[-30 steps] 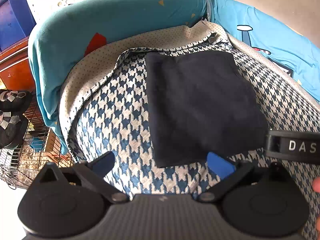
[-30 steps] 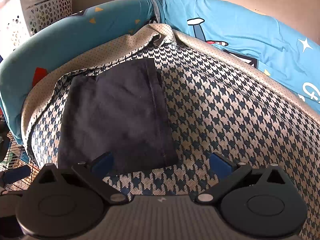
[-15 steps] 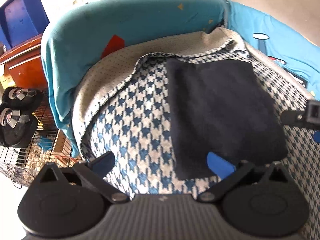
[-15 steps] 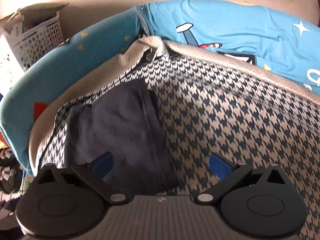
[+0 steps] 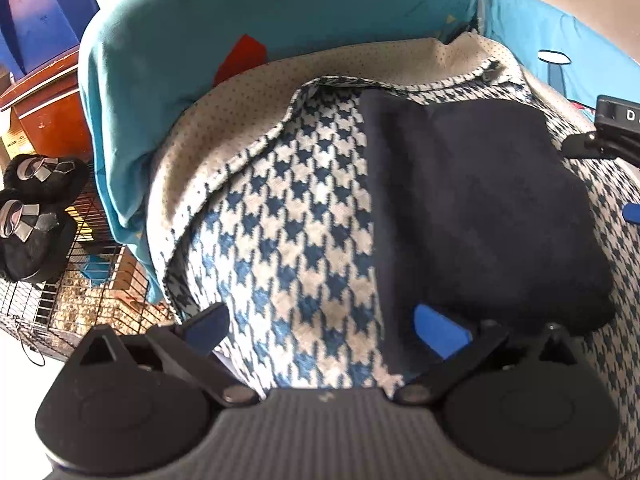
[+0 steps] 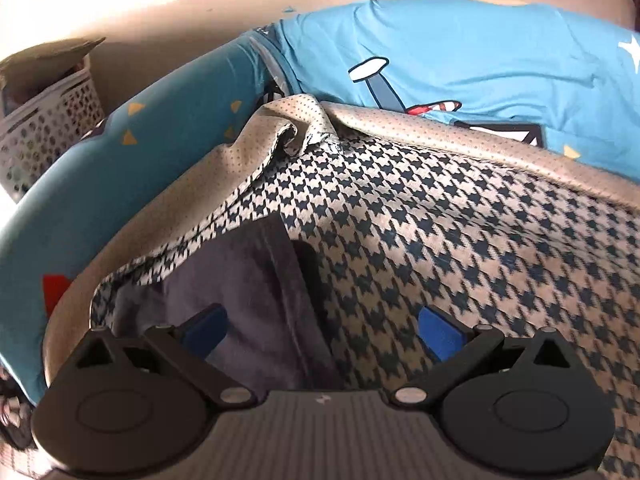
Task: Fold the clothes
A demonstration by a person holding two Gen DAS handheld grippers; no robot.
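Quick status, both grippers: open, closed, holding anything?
Left gripper: open, holding nothing; its right finger is over the near edge of the dark folded garment.
Right gripper: open, holding nothing, straddling the garment's right edge.

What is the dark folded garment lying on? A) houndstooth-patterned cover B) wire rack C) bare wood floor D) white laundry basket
A: the dark folded garment lies flat on the blue-and-white houndstooth cover, with both tools open above it.

Bed surface covered by a blue-and-white houndstooth blanket (image 5: 296,240), its dotted beige edge turned back at the far side. One folded dark navy garment (image 5: 488,208) lies flat on it. Turquoise printed sheet (image 6: 460,56) beneath, beyond the blanket.
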